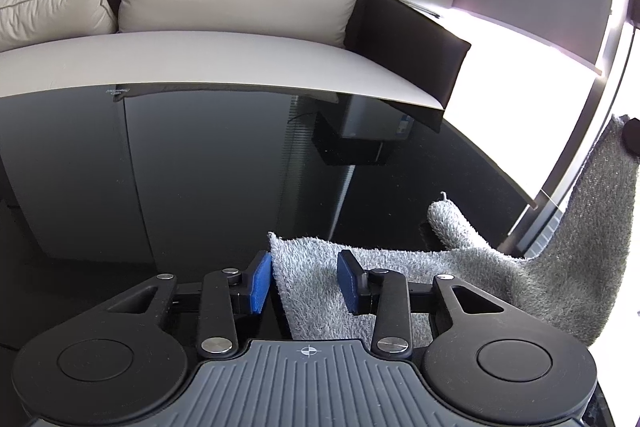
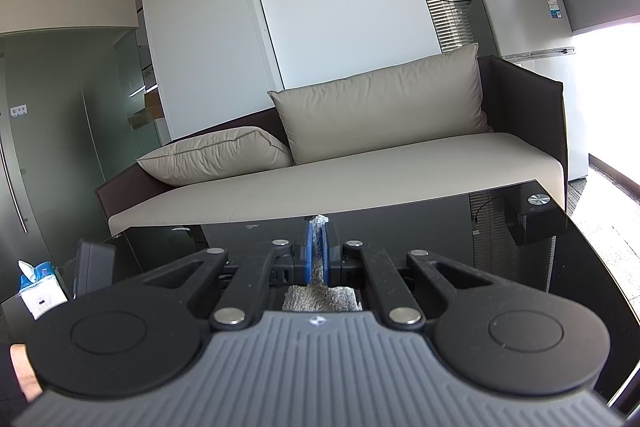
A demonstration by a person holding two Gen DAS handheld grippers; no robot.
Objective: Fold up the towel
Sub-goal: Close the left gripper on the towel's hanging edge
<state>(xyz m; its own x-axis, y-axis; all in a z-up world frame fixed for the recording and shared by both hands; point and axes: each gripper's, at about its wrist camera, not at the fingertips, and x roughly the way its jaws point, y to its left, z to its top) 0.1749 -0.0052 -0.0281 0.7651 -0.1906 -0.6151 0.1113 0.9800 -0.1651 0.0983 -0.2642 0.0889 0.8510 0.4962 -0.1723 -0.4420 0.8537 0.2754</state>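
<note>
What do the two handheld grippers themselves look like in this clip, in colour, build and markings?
Both match: the left gripper and right gripper have black linkage arms with silver pivot caps, round black discs, a ribbed grey base with a small crosshair mark, and blue finger pads. No cables show.

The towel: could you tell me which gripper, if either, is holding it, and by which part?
The right gripper is shut on an edge of the grey towel; the left gripper is open over another corner, holding nothing.

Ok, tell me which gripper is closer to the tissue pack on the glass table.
Cannot tell. The blue-and-white tissue pack shows only in the right wrist view, far left of the right gripper, whose jaws pinch the fluffy grey towel. The left gripper straddles the towel's edge.
</note>
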